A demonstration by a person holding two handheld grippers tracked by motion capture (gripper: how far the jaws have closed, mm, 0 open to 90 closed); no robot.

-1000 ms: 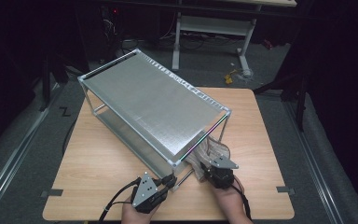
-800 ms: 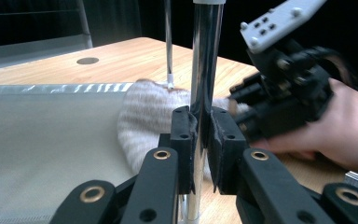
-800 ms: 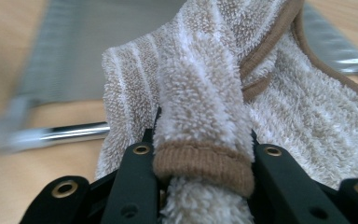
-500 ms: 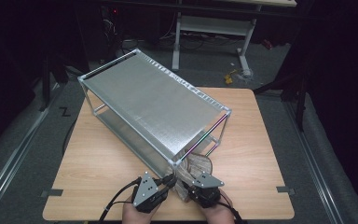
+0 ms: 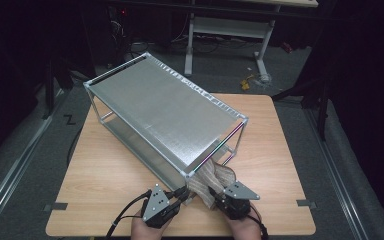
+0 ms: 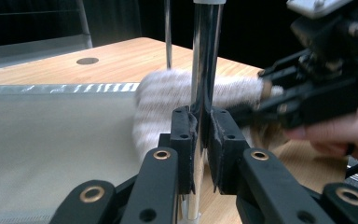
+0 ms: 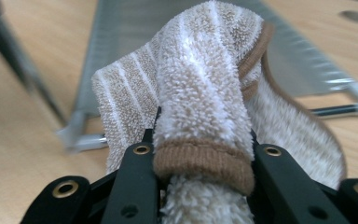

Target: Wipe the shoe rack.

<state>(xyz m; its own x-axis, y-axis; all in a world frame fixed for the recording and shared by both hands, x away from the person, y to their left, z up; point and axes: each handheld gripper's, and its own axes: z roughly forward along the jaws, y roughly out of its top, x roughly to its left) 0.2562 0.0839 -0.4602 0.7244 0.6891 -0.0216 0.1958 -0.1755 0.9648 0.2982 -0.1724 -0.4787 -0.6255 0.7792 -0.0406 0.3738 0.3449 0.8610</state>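
At bottom centre, my left tongs clamp the shelf rack's chrome post; my right tongs grip the striped towel.

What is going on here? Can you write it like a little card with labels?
Place: wooden table
Big thing: metal two-shelf rack, set at a slant on the table
Left gripper: fingers shut on the rack's near corner post
Right gripper: shut on a striped beige towel
Towel: bunched at the rack's near end, by the lower shelf
Likely job: pulling the towel out while the rack is held
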